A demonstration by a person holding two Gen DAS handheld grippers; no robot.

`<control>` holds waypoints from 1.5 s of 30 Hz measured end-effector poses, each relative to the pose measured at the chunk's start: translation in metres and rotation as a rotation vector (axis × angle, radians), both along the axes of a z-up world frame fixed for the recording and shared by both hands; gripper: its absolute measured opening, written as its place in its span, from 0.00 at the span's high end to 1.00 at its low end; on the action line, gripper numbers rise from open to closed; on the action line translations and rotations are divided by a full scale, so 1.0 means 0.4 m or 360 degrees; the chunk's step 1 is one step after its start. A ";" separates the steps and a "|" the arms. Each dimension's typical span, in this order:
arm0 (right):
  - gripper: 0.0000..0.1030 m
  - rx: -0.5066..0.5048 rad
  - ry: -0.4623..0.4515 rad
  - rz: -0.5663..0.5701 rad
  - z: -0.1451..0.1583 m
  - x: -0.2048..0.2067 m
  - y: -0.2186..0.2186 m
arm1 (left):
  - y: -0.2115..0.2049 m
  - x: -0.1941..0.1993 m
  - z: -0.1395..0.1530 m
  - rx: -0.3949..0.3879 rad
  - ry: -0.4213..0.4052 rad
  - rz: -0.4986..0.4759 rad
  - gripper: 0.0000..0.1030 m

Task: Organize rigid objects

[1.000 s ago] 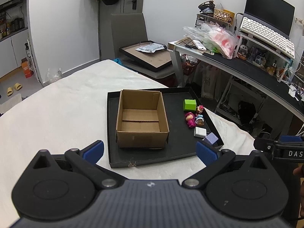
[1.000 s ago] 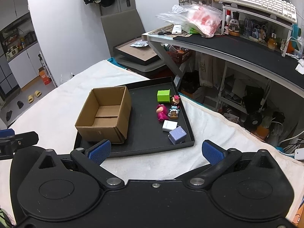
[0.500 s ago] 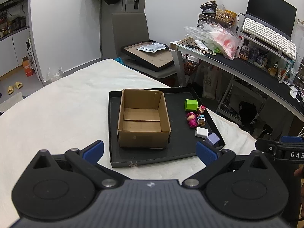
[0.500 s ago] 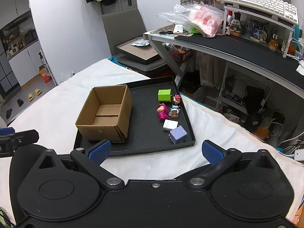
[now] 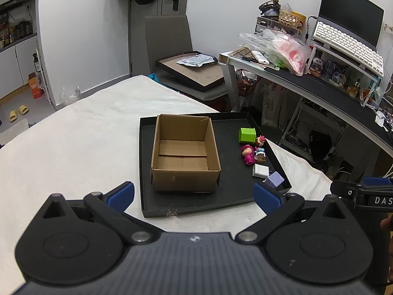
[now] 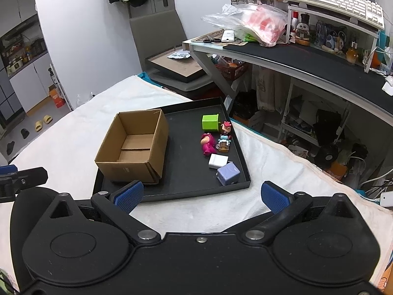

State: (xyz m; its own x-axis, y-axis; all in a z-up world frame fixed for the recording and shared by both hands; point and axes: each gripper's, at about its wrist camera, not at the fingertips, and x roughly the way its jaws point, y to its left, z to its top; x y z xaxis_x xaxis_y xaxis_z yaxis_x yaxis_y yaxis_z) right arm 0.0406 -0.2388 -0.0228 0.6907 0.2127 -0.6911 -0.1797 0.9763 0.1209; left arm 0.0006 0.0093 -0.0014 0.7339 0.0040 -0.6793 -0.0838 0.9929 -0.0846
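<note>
An empty open cardboard box (image 5: 184,156) (image 6: 133,146) sits on the left of a black tray (image 5: 196,205) (image 6: 196,191) on a white cloth. To its right lie a green cube (image 5: 246,135) (image 6: 210,122), a pink figure (image 5: 248,154) (image 6: 207,143), two small figurines (image 6: 224,136), a white block (image 5: 260,170) (image 6: 218,161) and a lilac cube (image 5: 275,180) (image 6: 228,172). My left gripper (image 5: 194,194) is open and empty, short of the tray's near edge. My right gripper (image 6: 200,195) is open and empty, over the tray's near edge.
A grey chair with a framed board (image 5: 191,70) stands behind the table. A cluttered desk (image 5: 319,83) with a keyboard and plastic bags runs along the right. The right gripper's arm (image 5: 363,194) shows at the right edge of the left wrist view.
Both grippers have risen or drawn back slightly, so the tray sits a little further away in each view. Nothing on the tray has moved.
</note>
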 end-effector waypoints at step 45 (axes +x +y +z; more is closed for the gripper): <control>0.13 0.0221 0.0209 -0.0214 -0.206 0.283 -0.033 | 0.147 0.334 -0.184 0.0004 0.0256 -0.0015 0.16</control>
State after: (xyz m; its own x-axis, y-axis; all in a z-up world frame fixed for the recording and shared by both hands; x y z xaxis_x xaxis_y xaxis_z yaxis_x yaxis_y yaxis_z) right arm 0.1538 -0.2521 -0.1052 0.6255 0.2240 -0.7474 -0.0229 0.9628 0.2693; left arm 0.1343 0.0681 -0.0749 0.6157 -0.0005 -0.7880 -0.0865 0.9939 -0.0682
